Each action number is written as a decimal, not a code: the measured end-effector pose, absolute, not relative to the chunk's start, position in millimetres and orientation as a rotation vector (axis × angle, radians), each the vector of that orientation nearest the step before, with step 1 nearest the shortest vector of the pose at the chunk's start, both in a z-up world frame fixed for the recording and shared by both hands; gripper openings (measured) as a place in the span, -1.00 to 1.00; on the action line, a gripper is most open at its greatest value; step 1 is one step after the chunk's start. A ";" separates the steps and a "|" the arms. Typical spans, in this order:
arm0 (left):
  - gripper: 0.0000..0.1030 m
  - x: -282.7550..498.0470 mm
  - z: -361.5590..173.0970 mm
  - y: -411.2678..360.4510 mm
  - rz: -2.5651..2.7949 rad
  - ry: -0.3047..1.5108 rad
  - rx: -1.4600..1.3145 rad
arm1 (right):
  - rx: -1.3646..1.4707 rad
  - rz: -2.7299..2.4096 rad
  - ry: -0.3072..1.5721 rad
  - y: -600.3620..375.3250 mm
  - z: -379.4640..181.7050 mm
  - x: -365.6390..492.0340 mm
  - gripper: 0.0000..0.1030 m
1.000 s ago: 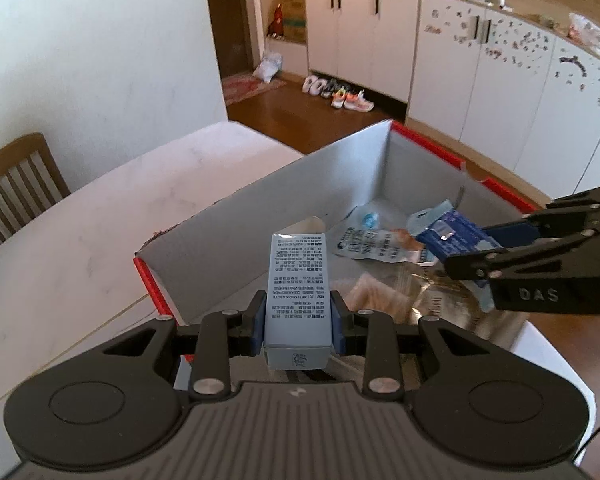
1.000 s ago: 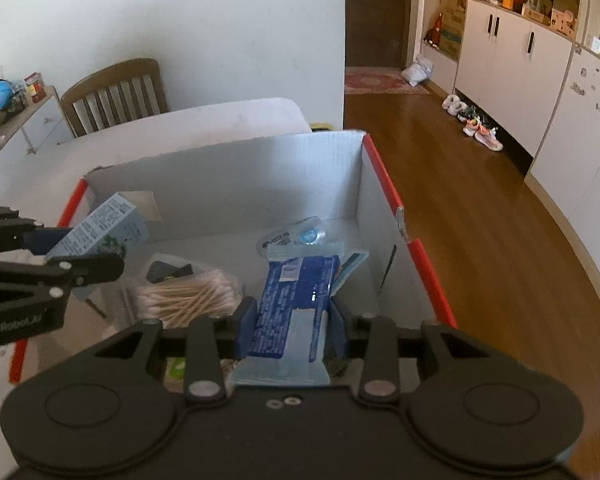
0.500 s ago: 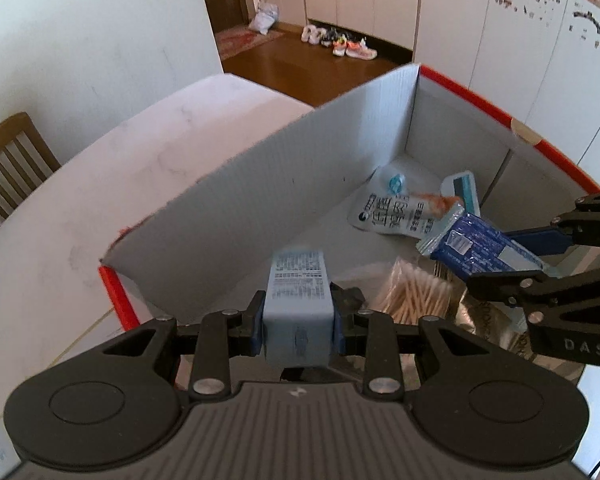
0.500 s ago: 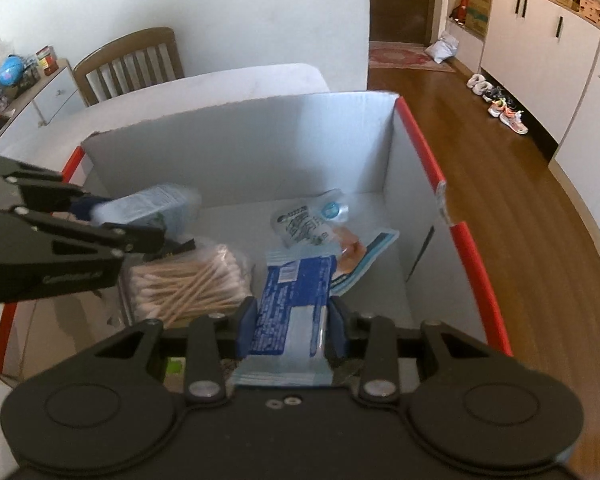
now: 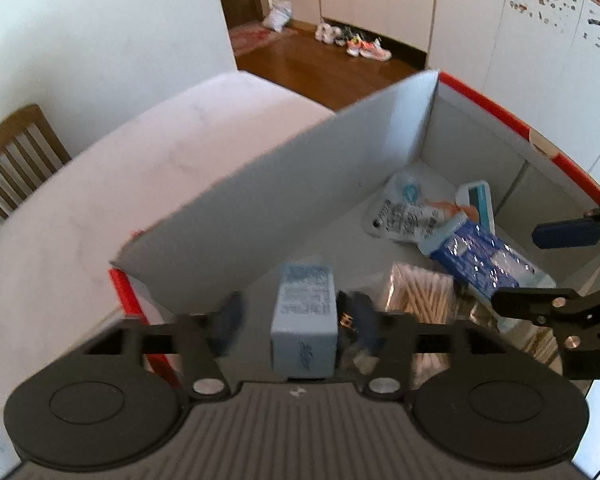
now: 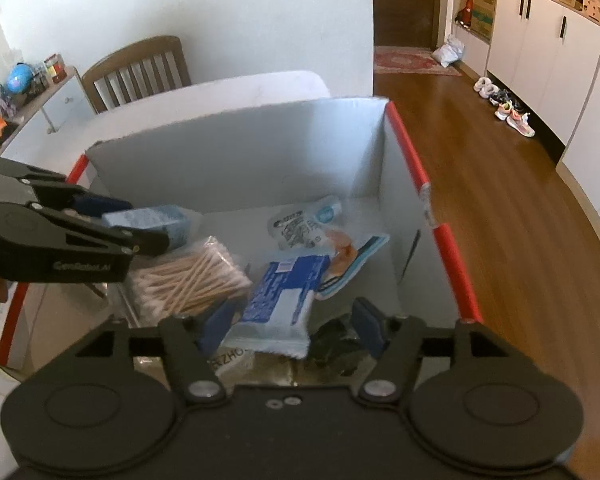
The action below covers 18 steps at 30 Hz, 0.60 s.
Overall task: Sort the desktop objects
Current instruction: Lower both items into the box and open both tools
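Both grippers are over the big cardboard box w/ white inner walls and red rim, which sits on the white worktop.

Left gripper: jaws have just been opening and stand apart now, blue pads clear of the small pale-blue rectangular carton w/ printed text. The carton's between them but not pinched (there's a visible gap on each side), hanging inside the box near its left wall. Whether it's touching the bottom, can't tell, too blurry.

Next over, a clear bag of wooden cotton swabs lies on the box floor.

Right gripper: same deal, jaws just been opening, spread wide. The blue-and-white plastic wipes-style pack sits between the pads w/ neither one pressing on it, resting tilted on the stuff in the box, just beside the swabs.

Further back toward the right corner there's a white pouch w/ black print and a blue cap, plus a flat light-blue packet partly under the pack. Something dark and crinkly is under the right pad, can't tell what it is.
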State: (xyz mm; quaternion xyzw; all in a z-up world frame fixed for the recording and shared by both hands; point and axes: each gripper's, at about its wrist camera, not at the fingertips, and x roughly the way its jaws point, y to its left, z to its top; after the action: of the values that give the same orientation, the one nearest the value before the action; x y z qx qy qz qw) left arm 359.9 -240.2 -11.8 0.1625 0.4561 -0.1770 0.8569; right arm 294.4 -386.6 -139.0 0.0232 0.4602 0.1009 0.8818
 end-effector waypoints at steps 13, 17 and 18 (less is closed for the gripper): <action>0.43 338.7 24.1 -227.6 -0.399 0.875 0.199 | 0.068 0.268 0.897 -397.6 -111.7 274.1 0.32; 0.49 326.0 33.7 -226.6 -0.410 0.839 0.160 | 0.073 0.280 0.867 -398.1 -99.3 262.4 0.32; 0.49 322.9 35.7 -226.4 -0.412 0.831 0.152 | 0.075 0.282 0.861 -398.1 -96.6 259.5 0.32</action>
State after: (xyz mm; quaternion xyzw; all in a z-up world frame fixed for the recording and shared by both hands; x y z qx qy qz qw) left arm 322.9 -226.4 35.7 0.0730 0.4003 -0.1986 0.8916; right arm 259.5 -398.1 -96.6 0.0360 0.4157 0.1362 0.8985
